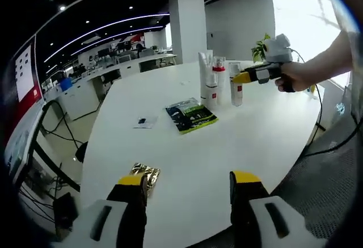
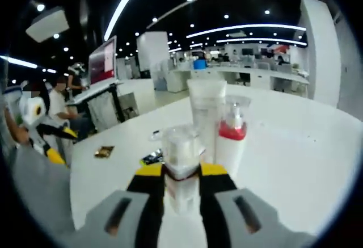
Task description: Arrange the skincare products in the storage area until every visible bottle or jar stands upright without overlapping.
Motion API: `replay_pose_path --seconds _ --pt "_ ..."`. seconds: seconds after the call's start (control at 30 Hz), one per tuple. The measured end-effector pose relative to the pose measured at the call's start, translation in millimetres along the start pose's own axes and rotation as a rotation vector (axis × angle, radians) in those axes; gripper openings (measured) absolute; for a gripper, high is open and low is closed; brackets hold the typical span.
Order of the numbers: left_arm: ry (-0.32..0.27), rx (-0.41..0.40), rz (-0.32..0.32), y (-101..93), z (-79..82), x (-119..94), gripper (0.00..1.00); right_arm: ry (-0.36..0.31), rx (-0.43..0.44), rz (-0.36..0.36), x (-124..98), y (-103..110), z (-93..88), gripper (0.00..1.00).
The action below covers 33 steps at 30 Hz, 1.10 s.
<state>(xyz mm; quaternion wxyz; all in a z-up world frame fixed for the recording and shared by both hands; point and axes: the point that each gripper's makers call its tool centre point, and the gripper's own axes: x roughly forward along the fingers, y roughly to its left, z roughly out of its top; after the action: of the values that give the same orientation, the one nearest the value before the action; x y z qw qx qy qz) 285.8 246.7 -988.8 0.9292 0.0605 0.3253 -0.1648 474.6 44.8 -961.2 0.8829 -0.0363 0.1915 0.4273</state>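
My right gripper (image 2: 181, 188) clasped an upright bottle (image 2: 180, 165) beside the tube (image 2: 205, 120) and pump bottle (image 2: 231, 137); left gripper (image 1: 190, 194) gaped empty. Arranging seemed nearly finished.

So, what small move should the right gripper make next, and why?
Probably open and back away. The right gripper is shut on a clear-capped bottle that stands upright on the white table, beside the tall tube and the red-collared bottle, without overlap as far as I can see.

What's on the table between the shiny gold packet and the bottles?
In the left gripper view, a green sachet lies between the gold packet and the bottles.
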Motion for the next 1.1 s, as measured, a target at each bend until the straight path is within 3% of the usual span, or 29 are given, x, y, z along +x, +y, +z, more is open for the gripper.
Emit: replay_pose_path --seconds 0.4,0.77,1.1 --pt "0.029 -0.012 -0.006 0.0 -6.8 1 0.57 0.01 -0.027 -0.015 15 -16 -17.2 0.2" --pt "0.05 -0.006 -0.013 -0.8 -11.5 2 0.53 -0.015 -0.051 -0.012 27 -21 -17.2 0.2" --pt "0.053 -0.004 -0.011 -0.3 -12.4 1 0.49 -0.036 -0.078 0.019 25 -17 -18.3 0.21"
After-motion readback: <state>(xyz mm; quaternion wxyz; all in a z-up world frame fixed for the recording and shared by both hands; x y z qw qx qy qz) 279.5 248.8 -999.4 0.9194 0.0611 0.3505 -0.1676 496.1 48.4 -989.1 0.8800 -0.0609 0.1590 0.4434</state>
